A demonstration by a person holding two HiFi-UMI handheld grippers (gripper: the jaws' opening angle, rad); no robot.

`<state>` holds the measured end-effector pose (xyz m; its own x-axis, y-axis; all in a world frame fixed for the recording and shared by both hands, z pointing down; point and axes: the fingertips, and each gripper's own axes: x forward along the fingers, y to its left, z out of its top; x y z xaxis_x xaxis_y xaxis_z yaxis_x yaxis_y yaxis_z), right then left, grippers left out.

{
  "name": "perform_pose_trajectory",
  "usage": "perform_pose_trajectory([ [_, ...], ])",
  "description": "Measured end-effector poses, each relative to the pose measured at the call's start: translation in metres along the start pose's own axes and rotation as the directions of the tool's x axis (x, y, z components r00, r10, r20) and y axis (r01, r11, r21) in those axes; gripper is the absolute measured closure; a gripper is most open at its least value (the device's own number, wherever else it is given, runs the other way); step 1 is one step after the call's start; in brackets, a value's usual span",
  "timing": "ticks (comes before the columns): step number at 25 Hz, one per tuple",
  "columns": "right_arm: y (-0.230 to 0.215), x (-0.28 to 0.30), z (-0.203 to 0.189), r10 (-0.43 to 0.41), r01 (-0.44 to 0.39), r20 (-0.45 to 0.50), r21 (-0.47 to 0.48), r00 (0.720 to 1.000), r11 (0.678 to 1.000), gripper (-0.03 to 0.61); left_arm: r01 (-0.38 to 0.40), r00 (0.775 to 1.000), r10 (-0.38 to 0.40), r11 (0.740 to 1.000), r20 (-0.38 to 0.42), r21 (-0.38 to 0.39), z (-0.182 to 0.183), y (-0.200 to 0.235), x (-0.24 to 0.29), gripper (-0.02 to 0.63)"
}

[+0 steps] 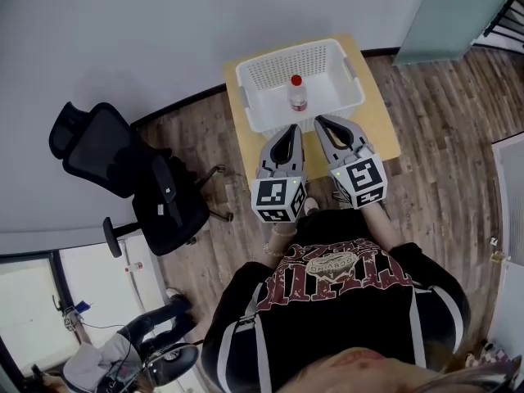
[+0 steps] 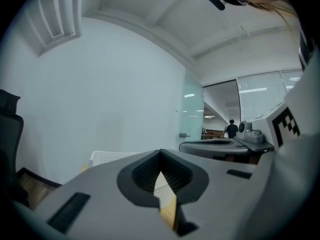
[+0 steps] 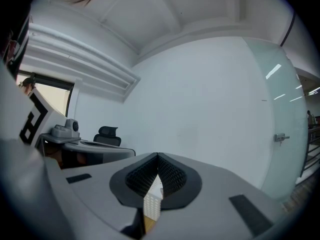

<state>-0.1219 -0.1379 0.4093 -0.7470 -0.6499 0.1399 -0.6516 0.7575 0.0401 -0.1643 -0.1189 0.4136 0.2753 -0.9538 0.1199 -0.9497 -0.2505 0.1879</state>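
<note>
- Brown wood-plank floor (image 1: 442, 154) below a pale grey wall, with a small light wooden table (image 1: 381, 133) set against it.
- On the table: a white perforated plastic basket (image 1: 270, 72), with a small clear bottle with a red cap (image 1: 298, 95) upright inside, close to the near wall.
- Left gripper (image 1: 291, 128): held low over the table's near edge, just short of the basket, pointing at it; jaws pressed together at the tips, gripping nothing.
- Right gripper (image 1: 321, 121): just beside the left, angled slightly inward; jaws likewise closed, empty.
- Both held close in front of the torso.
- Black swivel office chair (image 1: 123, 162) left of the table, well apart.
</note>
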Motion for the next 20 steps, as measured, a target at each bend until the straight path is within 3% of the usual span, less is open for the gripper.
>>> perform_pose_trajectory([
  [8, 0.000, 0.008, -0.006, -0.034, 0.034, -0.004, 0.015, 0.999, 0.999, 0.561, 0.021, 1.000, -0.021, 1.000, -0.022, 0.002, -0.005, 0.010, 0.004, 0.566],
  [20, -0.012, 0.021, -0.013, -0.028, 0.028, -0.014, 0.024, 1.000, 0.999, 0.561, -0.019, 0.999, 0.019, 1.000, -0.029, 0.001, -0.008, 0.024, 0.013, 0.566],
])
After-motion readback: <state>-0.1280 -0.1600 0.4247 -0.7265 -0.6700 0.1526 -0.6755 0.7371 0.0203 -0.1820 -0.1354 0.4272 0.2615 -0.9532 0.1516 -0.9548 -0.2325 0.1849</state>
